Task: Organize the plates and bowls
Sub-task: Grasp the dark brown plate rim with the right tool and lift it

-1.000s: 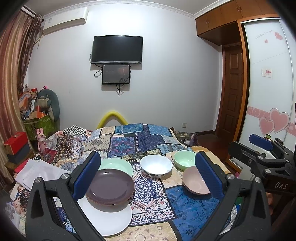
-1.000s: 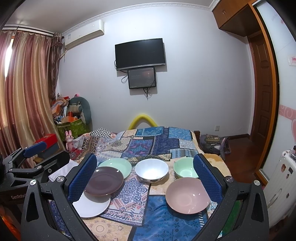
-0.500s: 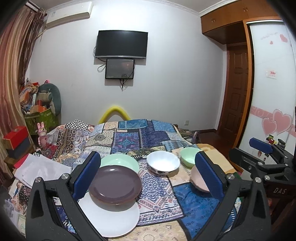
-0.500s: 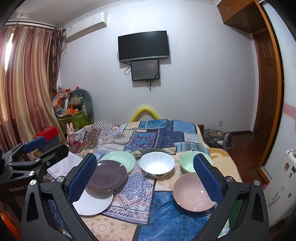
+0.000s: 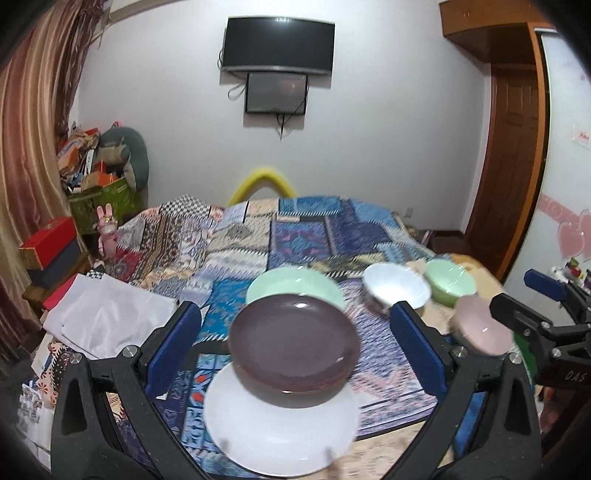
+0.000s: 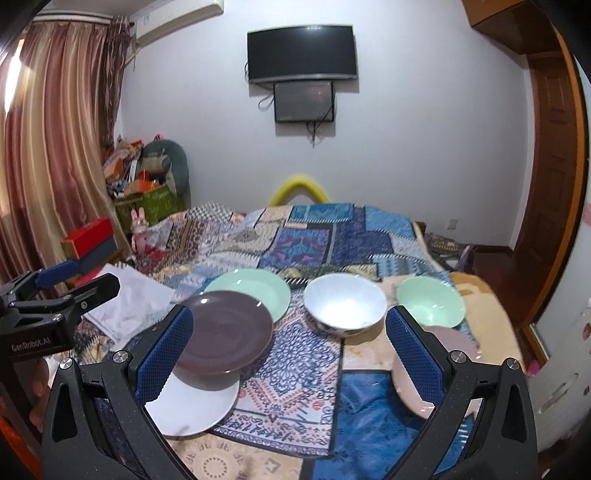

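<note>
Left tool (image 5: 295,343) spread, purple plate (image 5: 293,341) face-up

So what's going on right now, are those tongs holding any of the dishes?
Left tongs open, empty. Right tongs open, empty. Purple plate stacked on white plate; green plate, bowls untouched. Nothing in the way.

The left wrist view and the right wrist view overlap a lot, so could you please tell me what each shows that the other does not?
Only the left wrist view shows the right gripper, open, and pink heart decals. Only the right wrist view shows the left gripper, open, and an air conditioner. Both show the purple plate overlapping the white plate, the green plate, the white bowl, green bowl and pink bowl.
</note>
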A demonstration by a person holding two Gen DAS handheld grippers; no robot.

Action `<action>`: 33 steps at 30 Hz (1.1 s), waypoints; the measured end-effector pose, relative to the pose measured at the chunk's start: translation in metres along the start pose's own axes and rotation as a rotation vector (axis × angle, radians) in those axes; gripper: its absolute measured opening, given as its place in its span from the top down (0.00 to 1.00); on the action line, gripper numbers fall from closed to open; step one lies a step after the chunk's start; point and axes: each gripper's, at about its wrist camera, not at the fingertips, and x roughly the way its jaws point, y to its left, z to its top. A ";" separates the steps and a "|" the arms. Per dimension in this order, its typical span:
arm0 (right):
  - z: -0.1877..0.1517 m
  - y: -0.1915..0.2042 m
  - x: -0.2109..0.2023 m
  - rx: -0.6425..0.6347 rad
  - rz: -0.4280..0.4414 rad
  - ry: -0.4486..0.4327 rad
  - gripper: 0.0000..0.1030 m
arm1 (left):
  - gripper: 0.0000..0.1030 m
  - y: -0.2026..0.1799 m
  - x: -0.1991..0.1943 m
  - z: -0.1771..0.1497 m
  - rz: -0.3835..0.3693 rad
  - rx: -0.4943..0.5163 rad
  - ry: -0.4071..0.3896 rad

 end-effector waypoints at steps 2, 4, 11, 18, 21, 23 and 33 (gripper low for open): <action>-0.003 0.002 0.014 0.004 0.007 0.028 0.00 | 0.00 0.015 0.017 -0.003 -0.004 0.004 0.030; -0.006 0.003 0.025 0.006 0.018 0.062 0.00 | 0.00 0.028 0.031 -0.006 -0.012 -0.002 0.053; -0.015 0.006 0.075 0.024 0.039 0.178 0.01 | 0.01 0.061 0.094 -0.024 -0.033 -0.021 0.178; -0.028 0.000 0.119 0.067 0.097 0.304 0.17 | 0.23 0.090 0.148 -0.039 -0.046 -0.087 0.311; -0.033 0.001 0.130 0.060 0.107 0.333 0.23 | 0.32 0.098 0.165 -0.045 -0.044 -0.099 0.344; -0.035 0.003 0.139 0.049 0.107 0.349 0.26 | 0.36 0.101 0.174 -0.048 -0.038 -0.093 0.356; -0.041 0.006 0.170 0.047 0.148 0.428 0.50 | 0.72 0.103 0.213 -0.057 -0.096 -0.104 0.462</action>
